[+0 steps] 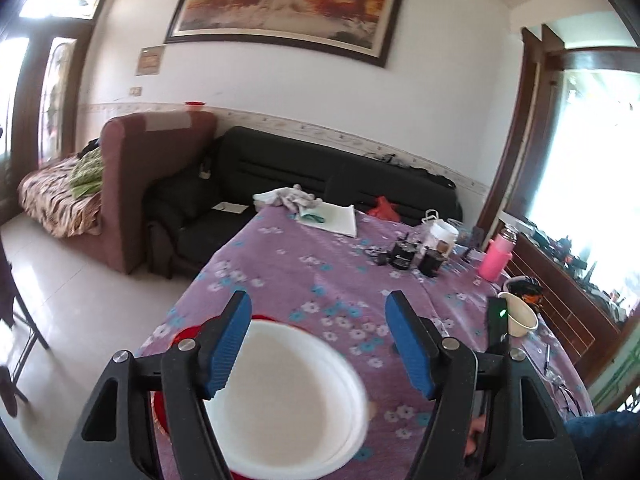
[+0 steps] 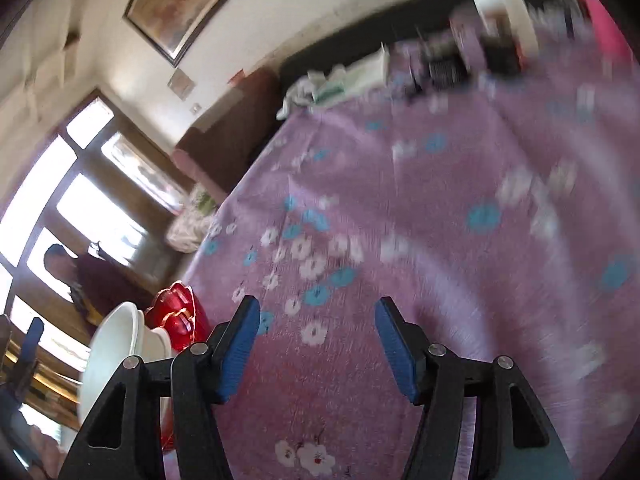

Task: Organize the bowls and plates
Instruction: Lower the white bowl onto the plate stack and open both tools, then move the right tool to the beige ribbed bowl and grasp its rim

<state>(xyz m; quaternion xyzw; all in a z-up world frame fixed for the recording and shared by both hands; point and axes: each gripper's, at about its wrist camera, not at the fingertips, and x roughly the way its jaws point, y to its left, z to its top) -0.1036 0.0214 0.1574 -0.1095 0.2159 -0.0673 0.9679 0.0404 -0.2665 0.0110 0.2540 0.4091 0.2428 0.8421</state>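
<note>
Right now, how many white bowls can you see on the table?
2. One large white bowl sits on the red dish under the left jaws; one small white bowl sits at the table's right edge. More may be hidden.

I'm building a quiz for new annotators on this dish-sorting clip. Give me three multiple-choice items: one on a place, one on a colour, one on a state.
1. Where is the big white bowl in the left wrist view?
A. On the black sofa
B. Over the red dish, under the left gripper
C. Beside the pink bottle

2. What colour is the dish next to the white bowl?
A. Red
B. Green
C. Yellow

3. How is the right gripper?
A. Shut on a bowl
B. Shut on a cloth
C. Open, holding nothing

Answers: 1 B, the bowl fills the space below the left gripper, with a red rim showing at its edges. 2 A, it is glossy red in the right wrist view. 3 C, its blue fingers stand apart over bare tablecloth.
</note>
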